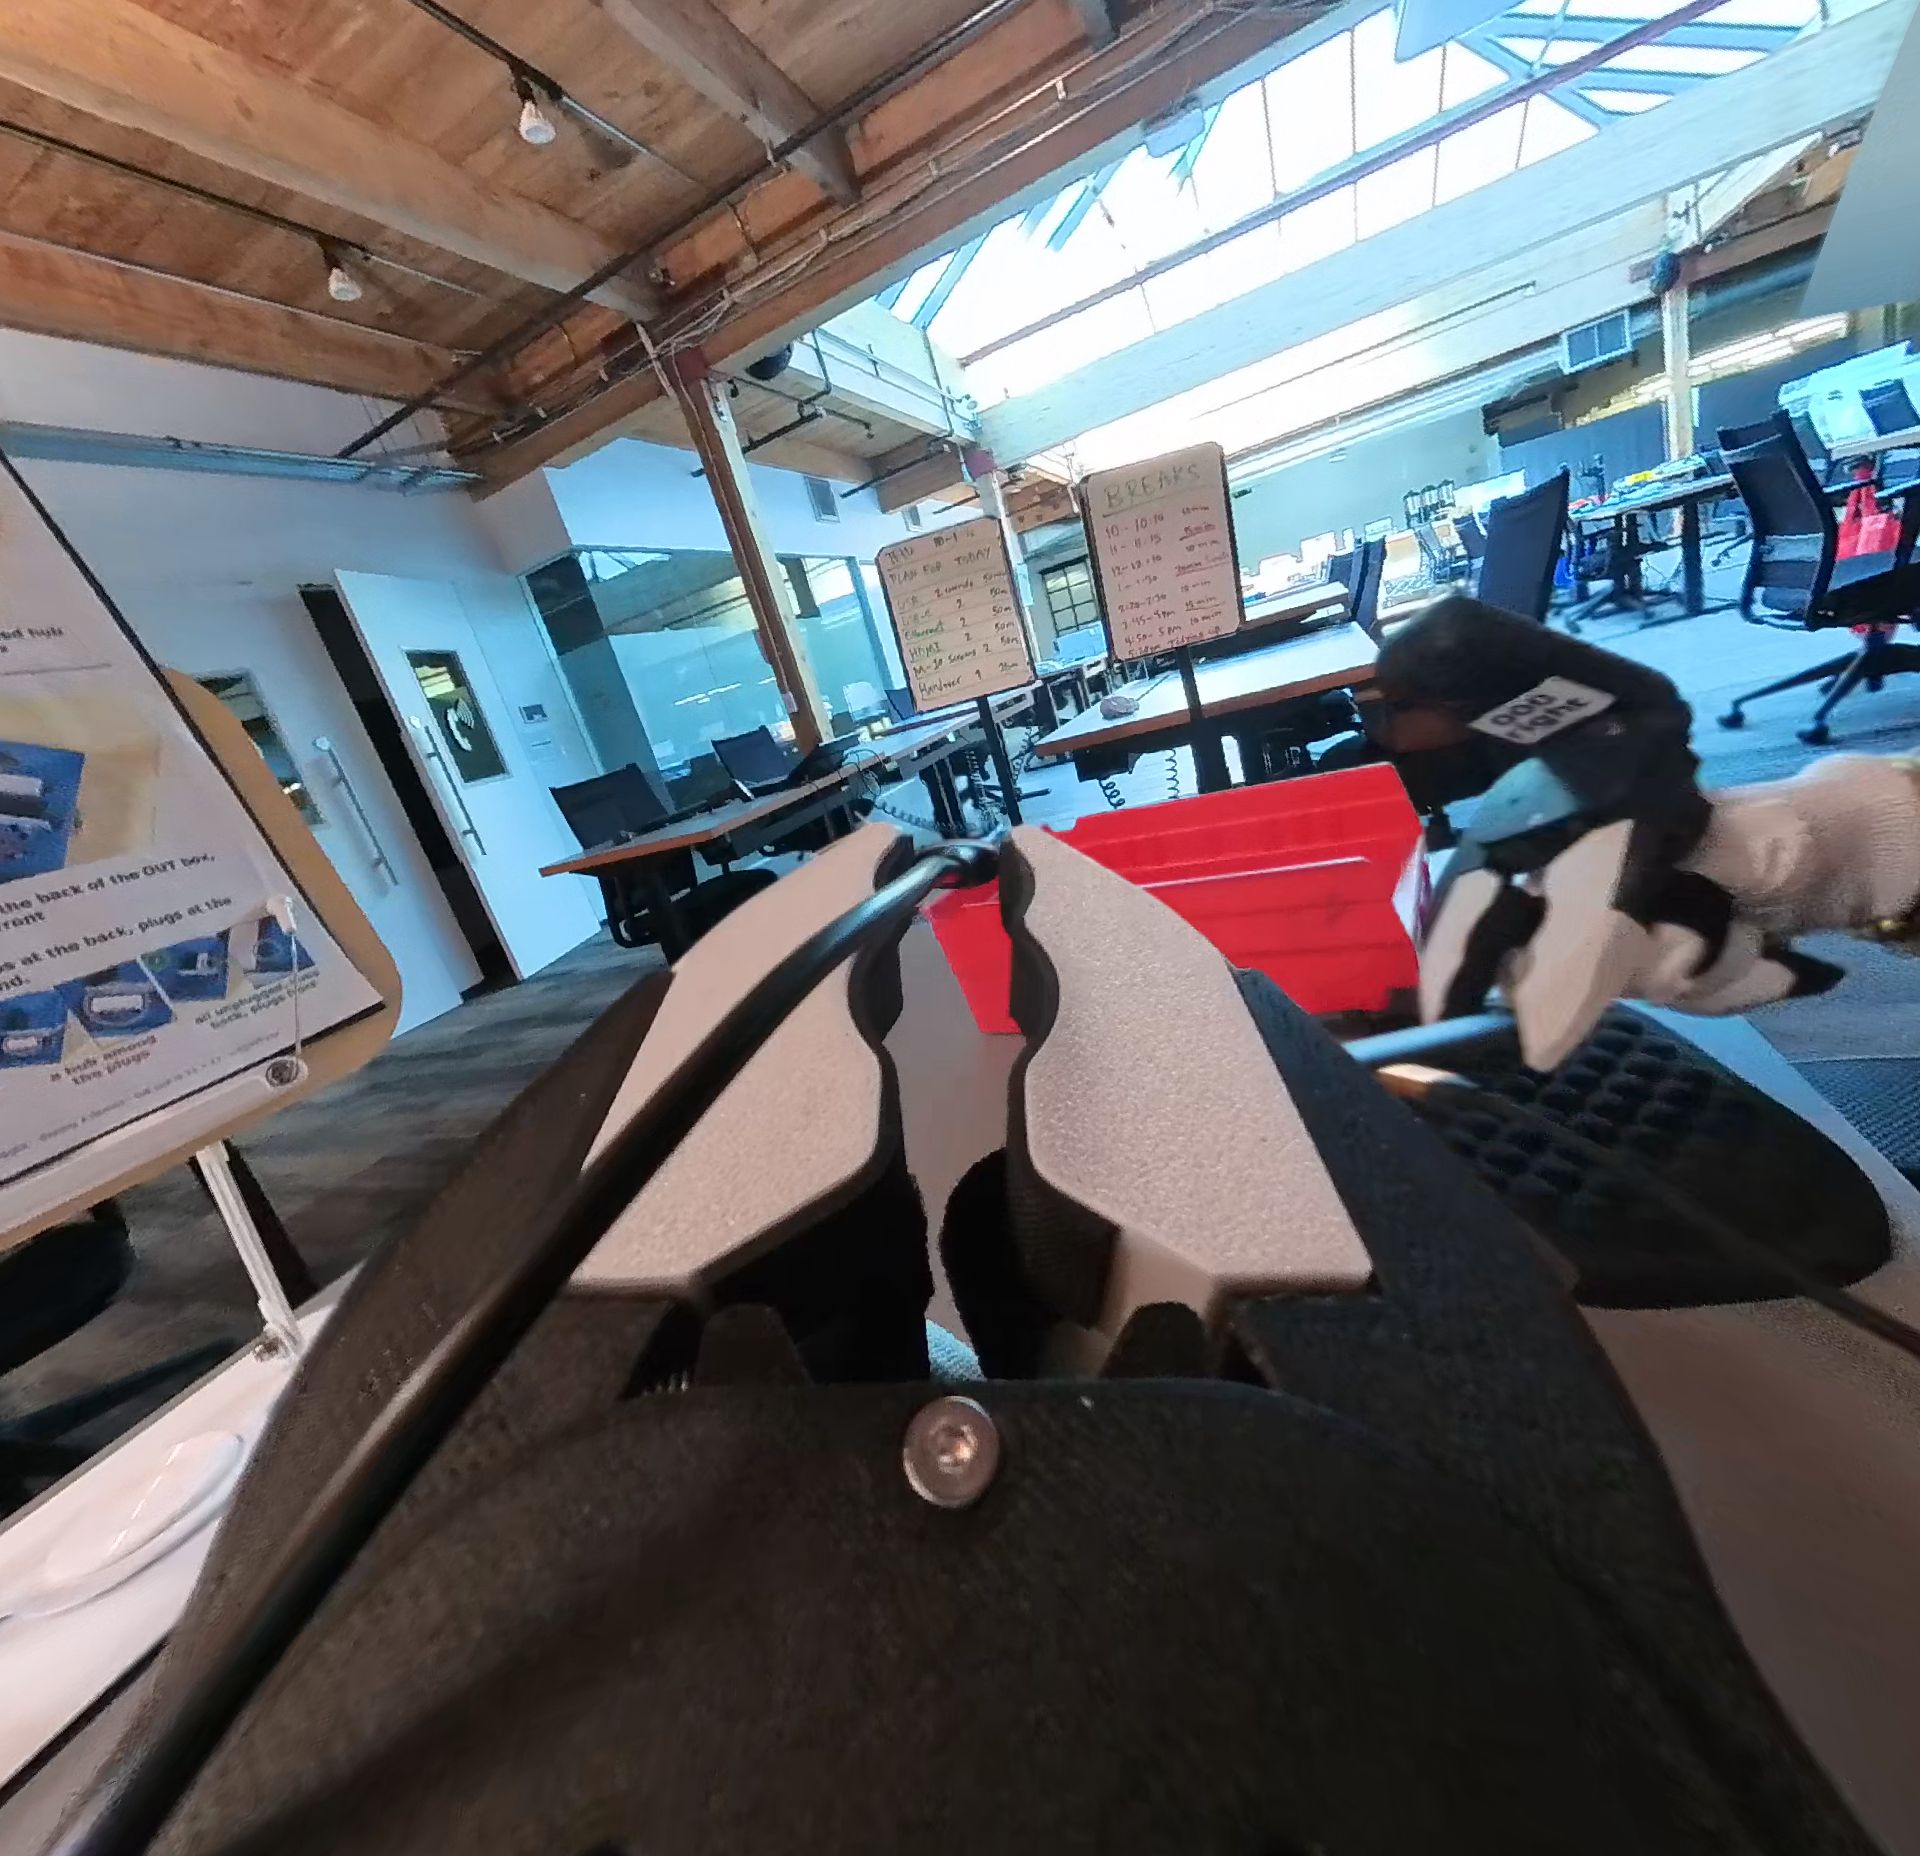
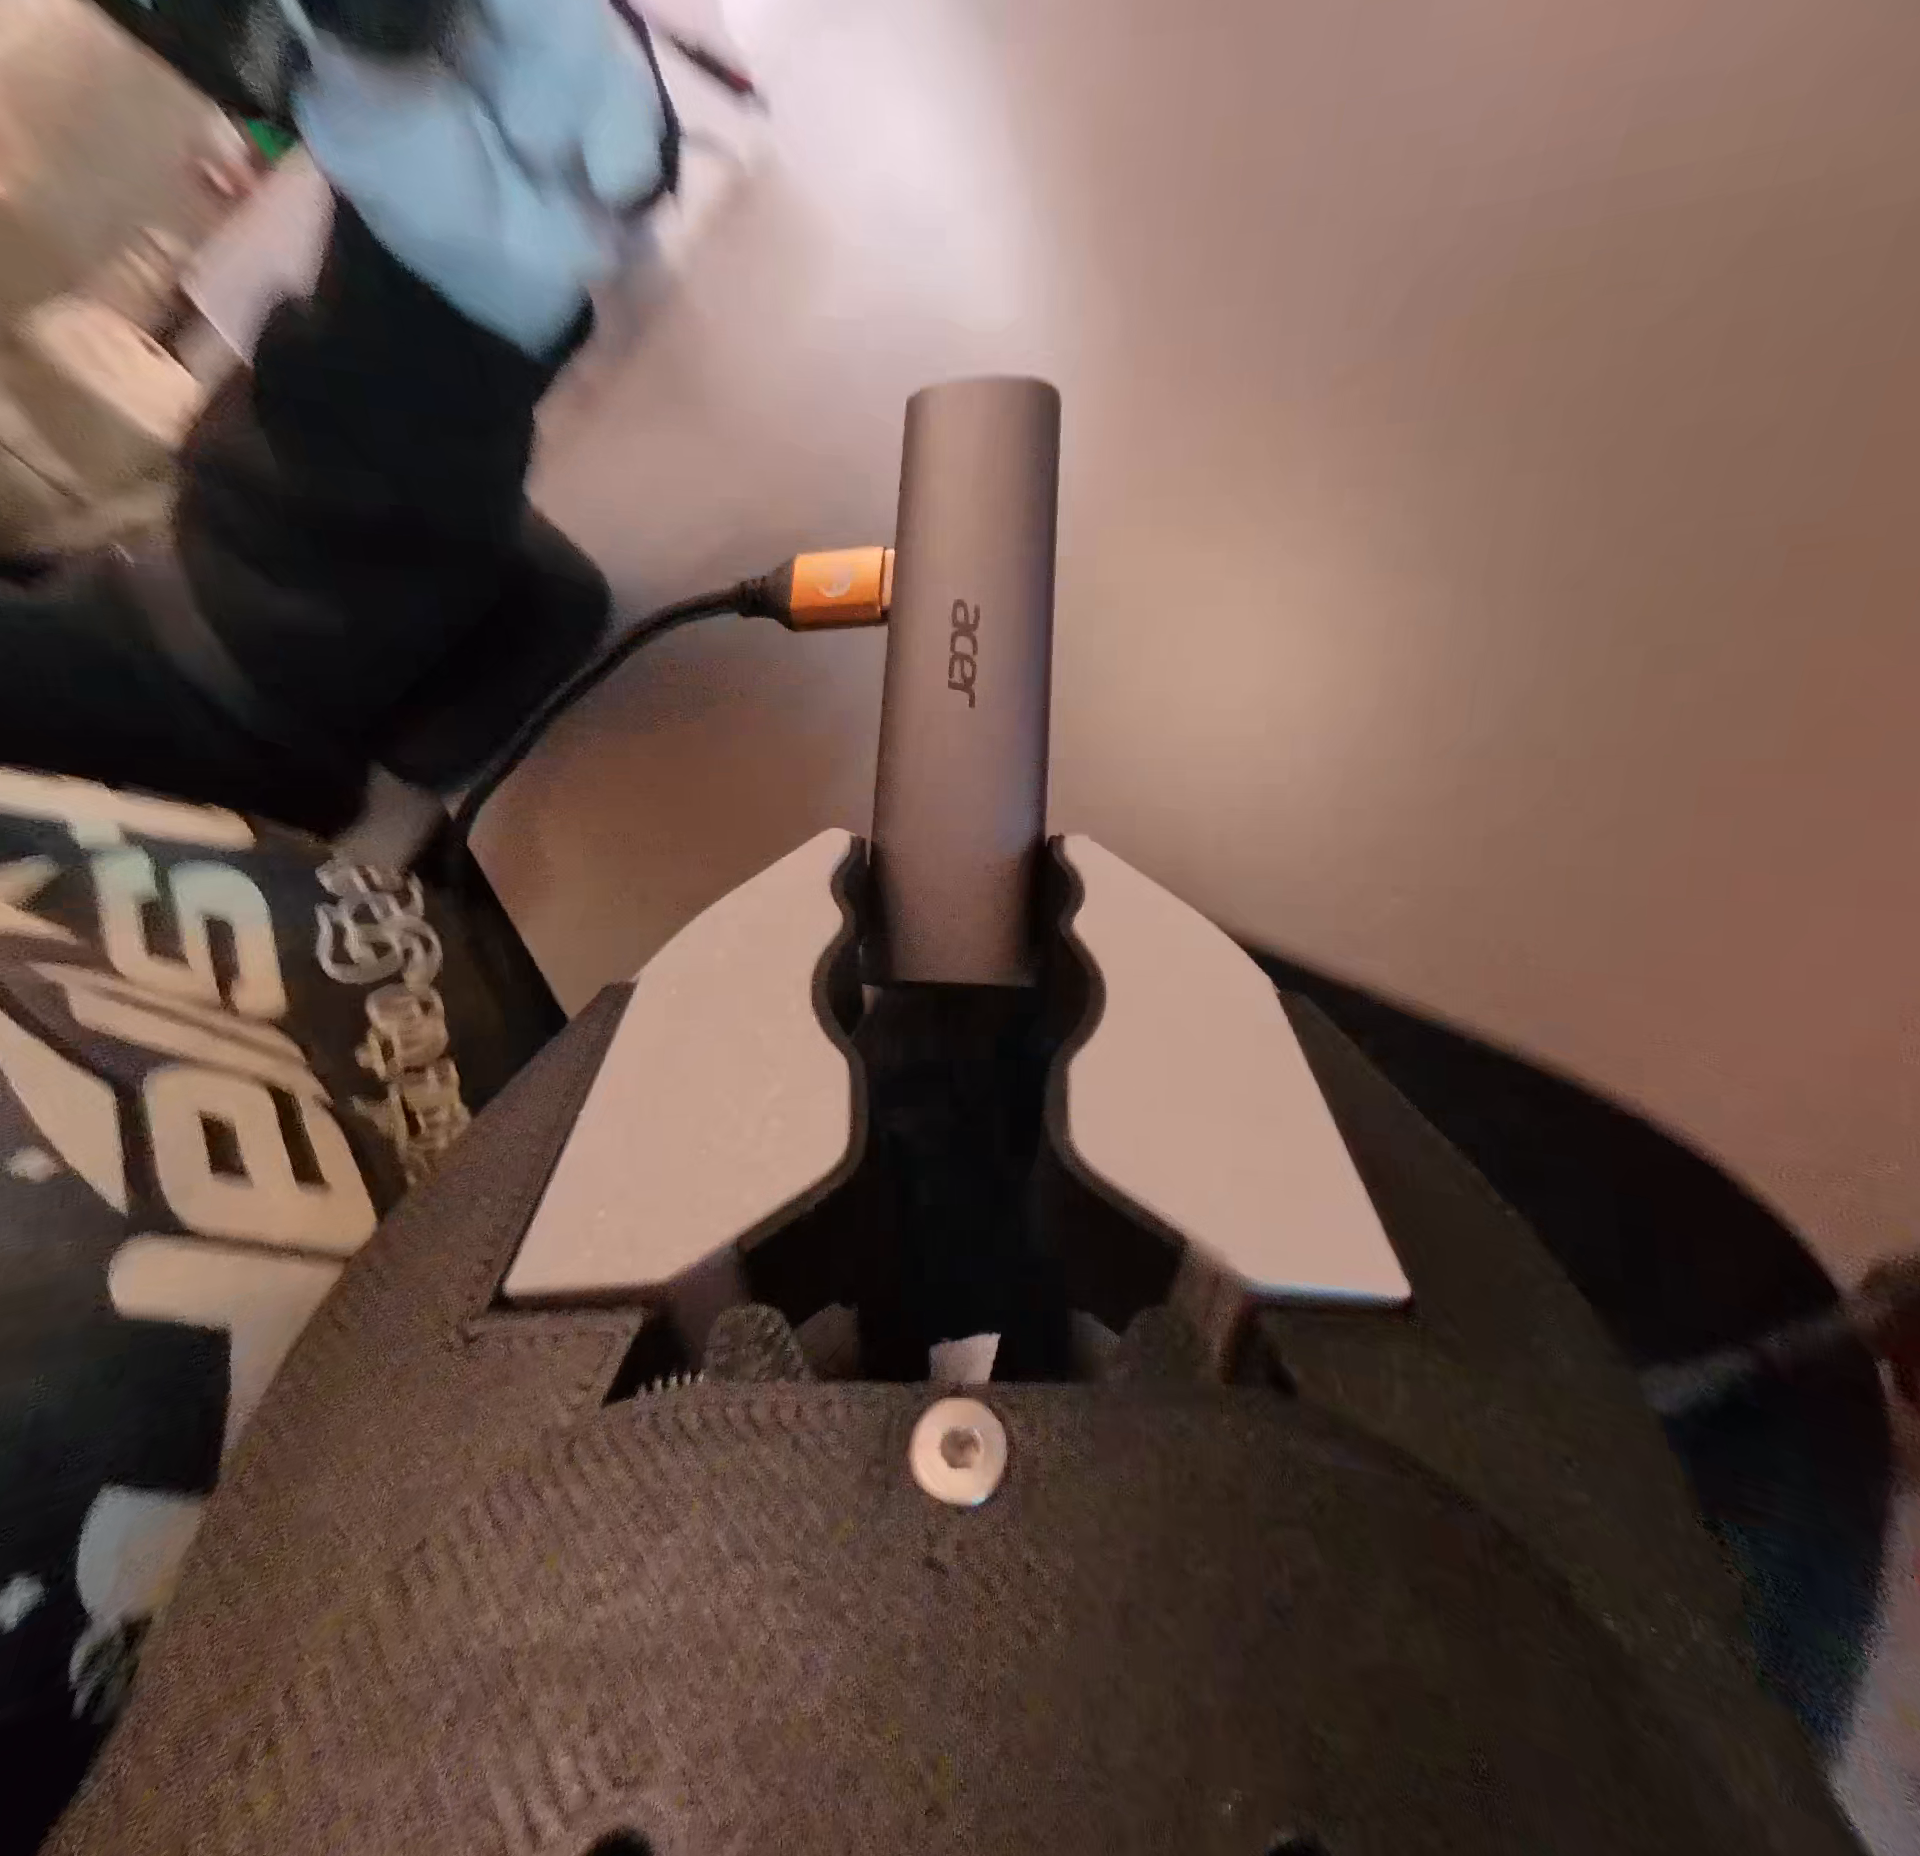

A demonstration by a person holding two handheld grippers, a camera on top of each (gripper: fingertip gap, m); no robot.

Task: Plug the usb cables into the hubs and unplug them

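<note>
**Hub held in the right gripper, black cable pinched in the left**

Cable first, in the left wrist view: a black cable (image 1: 727, 1017) runs up across the left finger of the left gripper (image 1: 961, 856) and ends between the fingertips, which are drawn nearly together on it. Just beyond the tips stands a red bin (image 1: 1226, 902). To the right, a gloved hand (image 1: 1787, 871) holds the other gripper above a black honeycomb-patterned surface. An instruction sheet (image 1: 125, 871) on a board stands at the left edge, and two whiteboards (image 1: 1060, 601) stand farther back among desks and office chairs.

In the right wrist view, the right gripper (image 2: 954, 913) clamps the near end of a grey hub (image 2: 966, 684), which points straight away along the fingers above a plain pale tabletop (image 2: 1455, 456). An orange plug (image 2: 840, 587) sits in the hub's left side, its dark cord curving down to the left. Blurred dark and pale shapes fill the upper left.
</note>
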